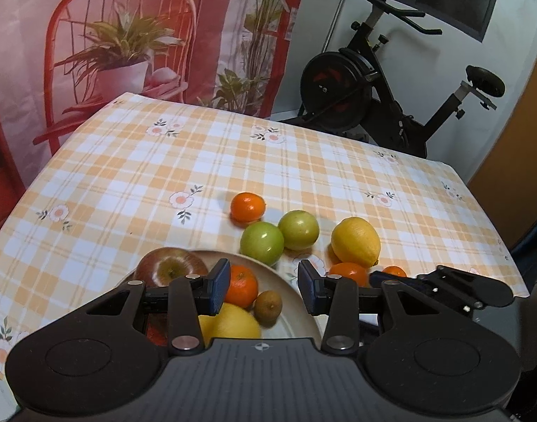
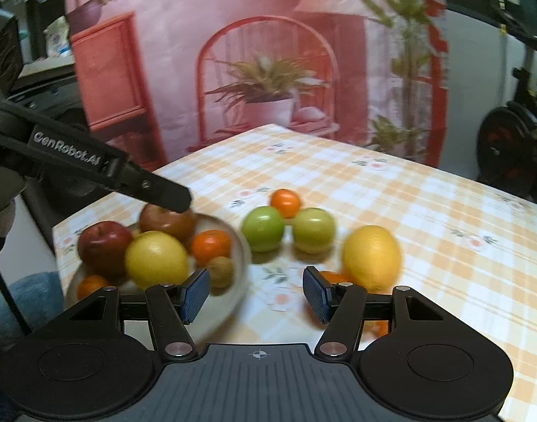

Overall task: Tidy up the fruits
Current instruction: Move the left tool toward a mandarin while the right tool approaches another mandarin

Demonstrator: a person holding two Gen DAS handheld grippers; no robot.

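A pale plate (image 1: 289, 292) (image 2: 242, 246) holds red apples (image 1: 170, 267) (image 2: 105, 246), a yellow citrus (image 1: 233, 321) (image 2: 156, 258), tangerines (image 1: 242, 285) (image 2: 211, 244) and a kiwi (image 1: 267, 307) (image 2: 220, 270). On the cloth beside it lie two green apples (image 1: 262, 243) (image 2: 263, 228), a lemon (image 1: 355, 241) (image 2: 371, 257) and tangerines (image 1: 247, 206) (image 2: 285, 203). My left gripper (image 1: 265, 290) is open and empty over the plate; it also shows in the right wrist view (image 2: 152, 190). My right gripper (image 2: 256, 297) is open and empty just right of the plate.
The table (image 1: 127, 183) has an orange checked cloth; its right edge drops off near an exercise bike (image 1: 374, 81). A printed backdrop (image 2: 233, 52) hangs behind the far edge. The right gripper's body (image 1: 462, 286) shows at the right in the left wrist view.
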